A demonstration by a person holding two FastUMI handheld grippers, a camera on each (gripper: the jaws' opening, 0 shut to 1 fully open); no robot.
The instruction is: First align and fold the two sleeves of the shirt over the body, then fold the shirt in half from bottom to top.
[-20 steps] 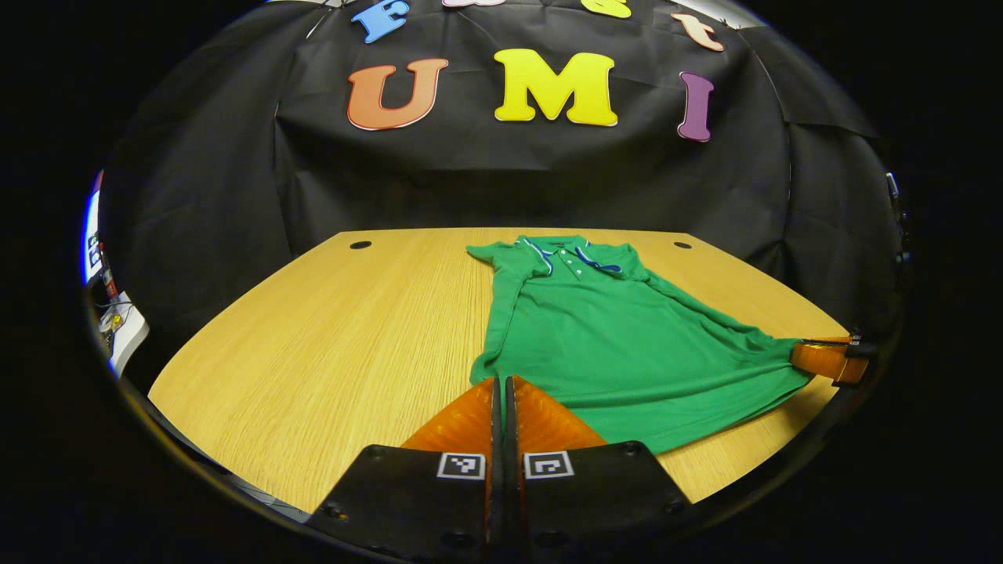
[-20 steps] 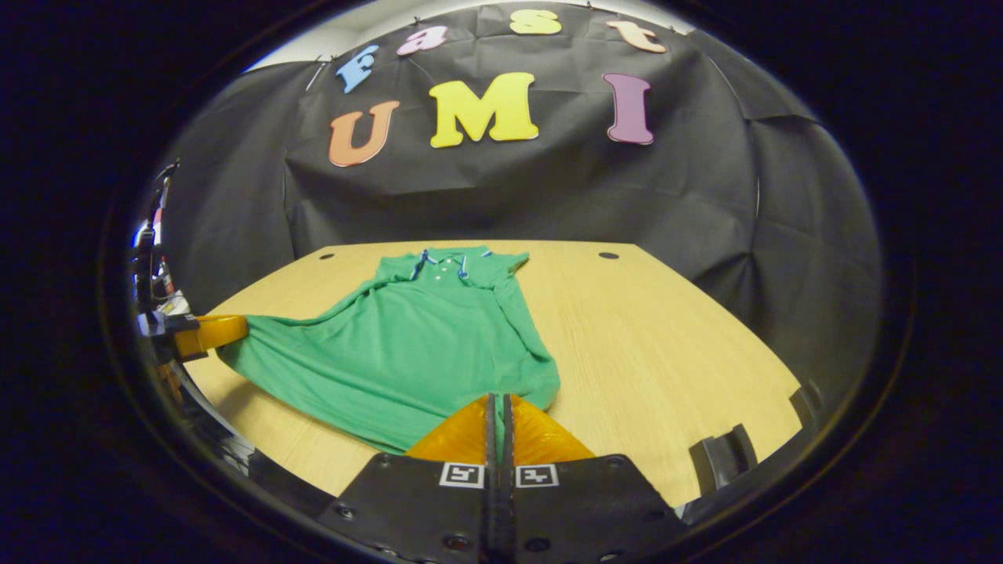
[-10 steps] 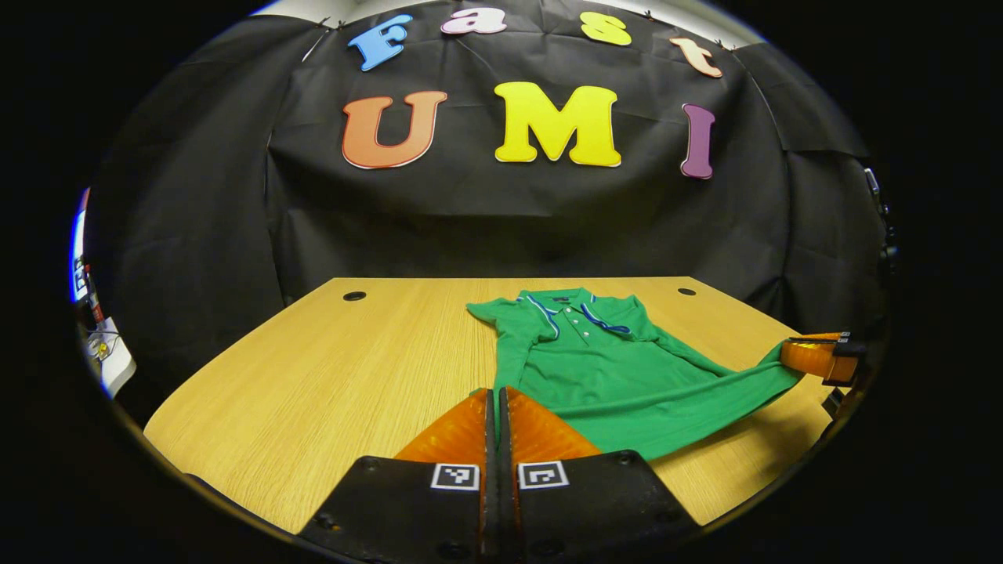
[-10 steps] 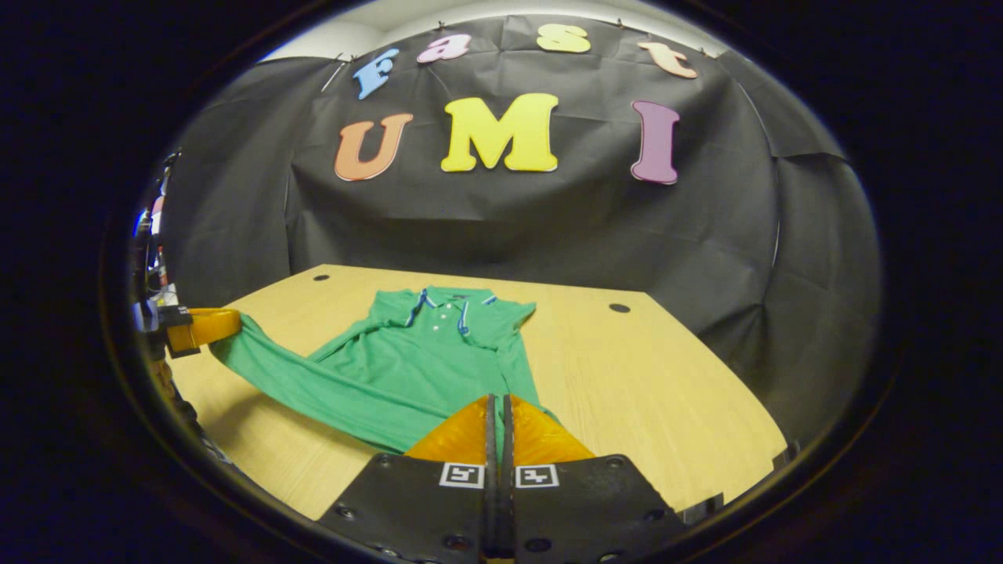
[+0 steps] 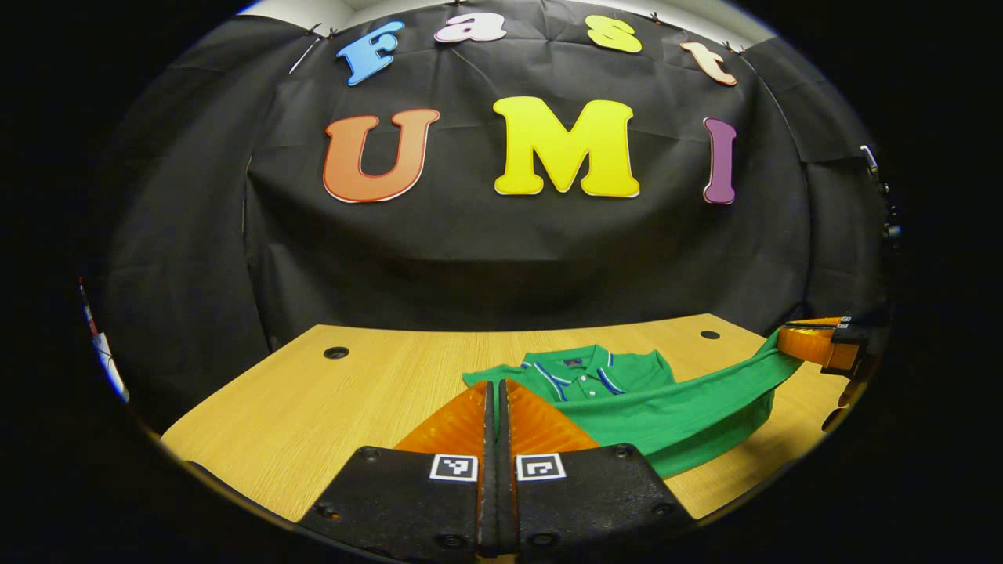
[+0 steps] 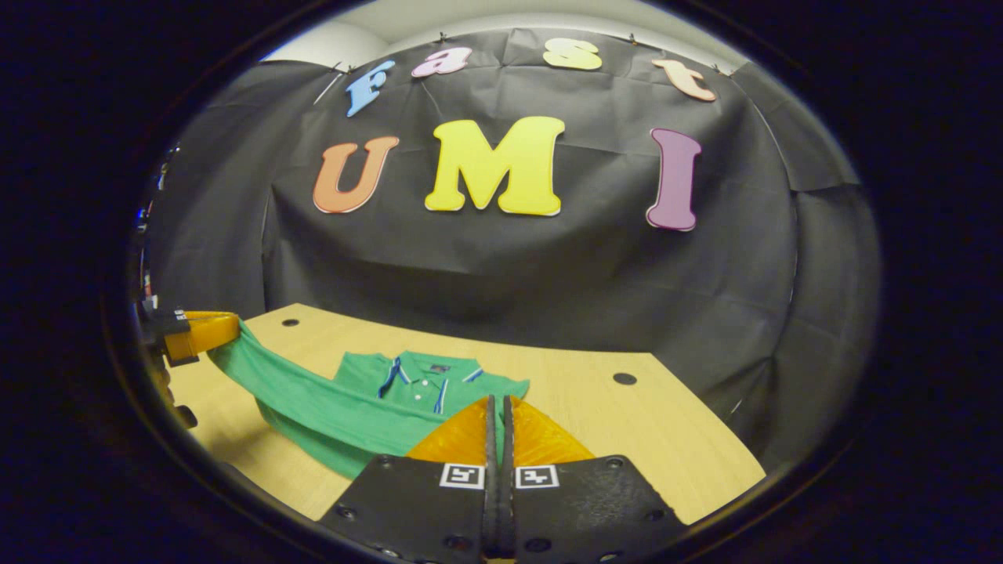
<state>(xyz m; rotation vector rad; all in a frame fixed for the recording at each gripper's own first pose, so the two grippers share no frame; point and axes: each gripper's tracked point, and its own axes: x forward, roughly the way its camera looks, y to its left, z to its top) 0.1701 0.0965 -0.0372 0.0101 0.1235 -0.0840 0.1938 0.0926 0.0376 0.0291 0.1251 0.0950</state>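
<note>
Wooden table [image 5: 313,407], pale, with round grommet holes near its far corners; the black cloth wall [image 5: 486,251] hangs behind it.

Green polo shirt [image 5: 674,411], on the right half of the table in the left gripper view. Its collar end lies flat on the wood, collar [image 5: 584,374] pointing toward the wall, so the long axis runs from the near edge to the far edge. The hem end is raised off the table and stretched as a band between the two grippers, sagging over the body beneath it.

Left gripper [image 5: 495,395], bottom centre of the left gripper view: fingers pressed together with only a thin slit between them, green cloth of the shirt's hem pinched at their tips. It also appears at the left edge of the right gripper view [image 6: 205,333], clamped on one end of the raised band.

Right gripper [image 6: 496,411], bottom centre of the right gripper view: fingers likewise closed to a slit on the shirt's [image 6: 345,411] hem. In the left gripper view it appears at the right edge [image 5: 799,343], gripping the other end of the band.
</note>
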